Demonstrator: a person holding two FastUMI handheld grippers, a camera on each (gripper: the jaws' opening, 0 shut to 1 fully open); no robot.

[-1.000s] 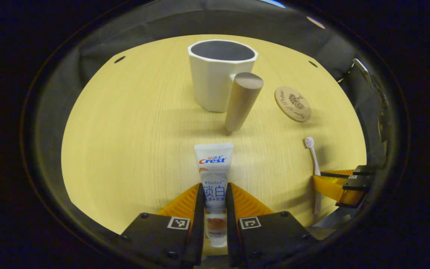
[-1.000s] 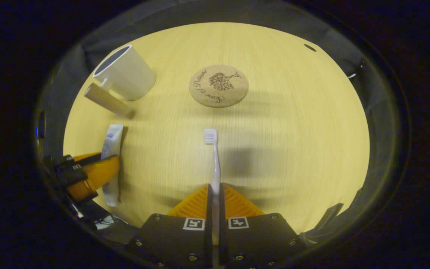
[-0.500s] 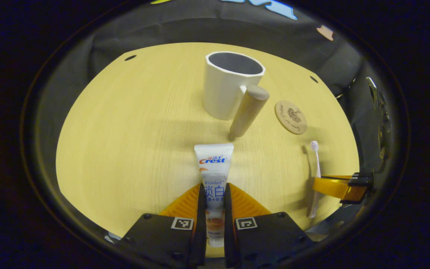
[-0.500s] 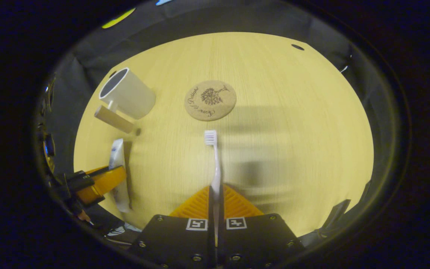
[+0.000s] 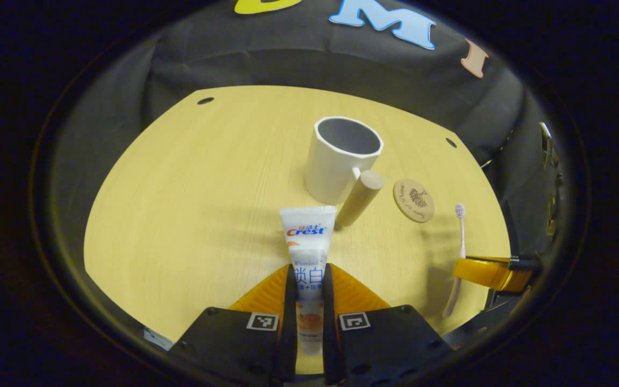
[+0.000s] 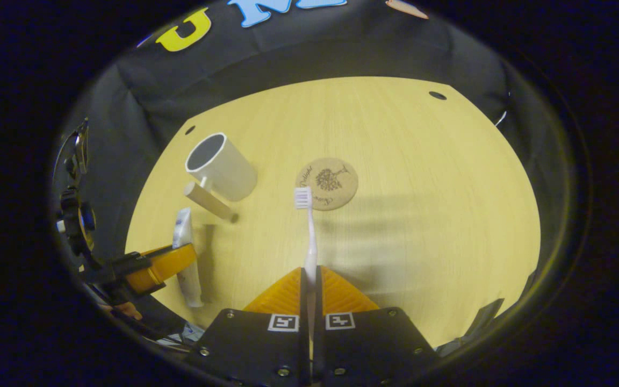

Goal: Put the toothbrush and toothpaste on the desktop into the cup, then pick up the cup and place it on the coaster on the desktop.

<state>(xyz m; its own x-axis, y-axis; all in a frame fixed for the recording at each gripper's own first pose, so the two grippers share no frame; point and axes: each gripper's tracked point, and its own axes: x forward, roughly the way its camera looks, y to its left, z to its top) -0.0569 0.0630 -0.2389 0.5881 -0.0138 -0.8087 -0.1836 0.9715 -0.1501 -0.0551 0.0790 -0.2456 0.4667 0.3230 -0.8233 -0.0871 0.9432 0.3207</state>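
I have the left gripper clamped on the toothpaste and the right gripper pinched tight on the toothbrush, both held above the desktop, so I judge this the carry toward the cup, at one o'clock in the left gripper view. Next I must tip each one over the rim, clear of the wooden handle; the coaster waits just past the brush head at twelve o'clock in the right gripper view. The cup's inside is too dark to read.
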